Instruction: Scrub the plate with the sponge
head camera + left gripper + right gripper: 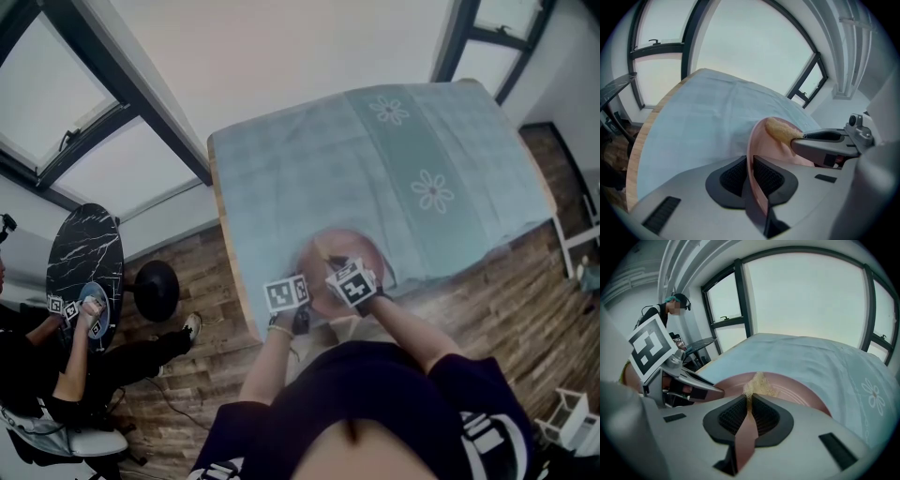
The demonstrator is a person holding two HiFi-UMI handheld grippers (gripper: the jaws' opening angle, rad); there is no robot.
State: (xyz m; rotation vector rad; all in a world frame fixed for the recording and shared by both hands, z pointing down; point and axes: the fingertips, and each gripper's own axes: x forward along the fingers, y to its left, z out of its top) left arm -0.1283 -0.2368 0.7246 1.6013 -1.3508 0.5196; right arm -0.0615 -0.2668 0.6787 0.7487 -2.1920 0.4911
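A pink plate lies near the front edge of the table, blurred in the head view. My left gripper is shut on the plate's rim, which runs edge-on between the two black pads. My right gripper is shut on a yellow sponge, whose free end rests against the plate's inner face. In the left gripper view the sponge sticks out of the right gripper's fingers over the plate. In the head view both grippers, left and right, sit side by side at the plate's near side.
A light blue cloth with flower prints covers the table, whose wooden edge shows at the left. Another person sits at a round black marble table at lower left. A black round base stands on the wood floor.
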